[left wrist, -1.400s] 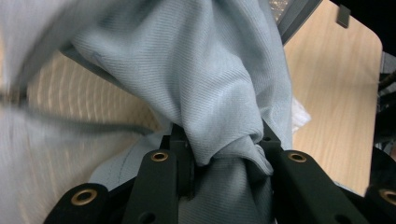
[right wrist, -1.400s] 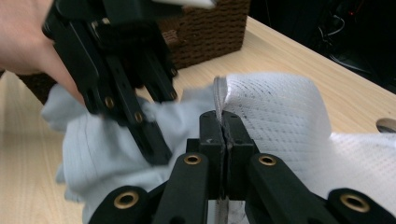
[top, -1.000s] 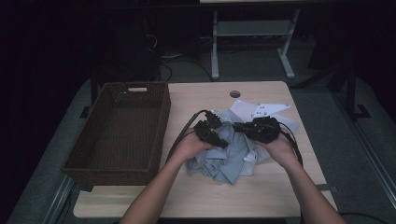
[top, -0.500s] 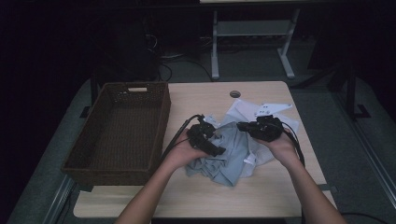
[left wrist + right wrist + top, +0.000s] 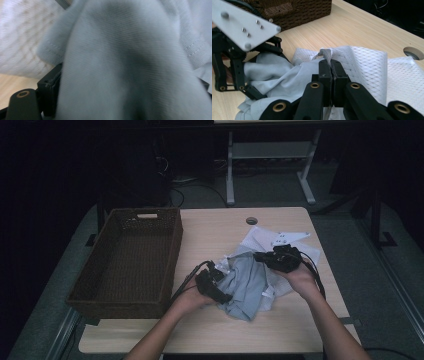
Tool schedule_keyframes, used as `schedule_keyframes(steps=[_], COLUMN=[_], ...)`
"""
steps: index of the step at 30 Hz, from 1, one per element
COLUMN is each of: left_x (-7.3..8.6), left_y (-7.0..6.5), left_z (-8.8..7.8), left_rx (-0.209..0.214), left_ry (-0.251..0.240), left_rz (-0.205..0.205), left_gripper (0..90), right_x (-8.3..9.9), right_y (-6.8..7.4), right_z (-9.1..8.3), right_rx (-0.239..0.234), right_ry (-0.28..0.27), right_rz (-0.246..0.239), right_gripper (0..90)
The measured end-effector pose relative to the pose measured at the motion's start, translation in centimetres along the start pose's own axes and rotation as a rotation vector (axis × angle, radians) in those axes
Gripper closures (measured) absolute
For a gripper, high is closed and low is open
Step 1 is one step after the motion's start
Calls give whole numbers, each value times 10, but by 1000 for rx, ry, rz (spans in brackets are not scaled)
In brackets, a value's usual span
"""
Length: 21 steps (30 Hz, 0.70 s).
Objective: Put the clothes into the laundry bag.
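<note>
Right gripper (image 5: pixel 331 65) pinches the mesh laundry bag's (image 5: pixel 362 62) edge; left gripper (image 5: pixel 214 287) just opened, so the grey shirt (image 5: pixel 247 282) could slide out.

You sit at a pale wooden desk (image 5: pixel 280 227) in what looks like a dim lab or recording room, not a home. A cable port (image 5: pixel 251 220) is cut into the desk top, loose cables (image 5: pixel 187 187) trail over the grey floor (image 5: pixel 280 185) behind it, and a white metal table frame (image 5: pixel 267 157) stands in the dark beyond.
</note>
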<state>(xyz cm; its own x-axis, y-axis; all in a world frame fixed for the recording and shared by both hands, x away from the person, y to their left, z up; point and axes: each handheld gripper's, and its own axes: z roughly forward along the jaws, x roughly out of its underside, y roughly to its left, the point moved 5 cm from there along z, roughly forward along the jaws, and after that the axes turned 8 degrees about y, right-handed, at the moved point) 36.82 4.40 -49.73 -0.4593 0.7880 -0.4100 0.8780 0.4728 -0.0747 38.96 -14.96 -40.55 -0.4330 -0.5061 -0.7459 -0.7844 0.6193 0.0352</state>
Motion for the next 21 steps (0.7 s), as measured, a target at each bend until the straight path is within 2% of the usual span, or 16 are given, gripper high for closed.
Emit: schedule_keyframes(steps=[5,10,13,17,21], left_x=[1,2,1,0,-2], left_y=[-1,-5,-5,-3,-1], left_z=[-3,-5,-6,-9,-19], left_rx=[22,55,77,99,145], left_ry=[-2,-13,-10,-13,-61], left_rz=[8,6,-14,-35,-58], left_gripper=[263,508,635,686,695], right_x=[3,4,5,7,9], right_y=[-2,-2,-3,-4,-5], right_z=[2,3,3,4,4], right_rx=[0,1,13,21,22], right_ry=[7,11,18,25,32], right_rz=[6,6,0,-2,1], right_gripper=[874,874,874,874,874])
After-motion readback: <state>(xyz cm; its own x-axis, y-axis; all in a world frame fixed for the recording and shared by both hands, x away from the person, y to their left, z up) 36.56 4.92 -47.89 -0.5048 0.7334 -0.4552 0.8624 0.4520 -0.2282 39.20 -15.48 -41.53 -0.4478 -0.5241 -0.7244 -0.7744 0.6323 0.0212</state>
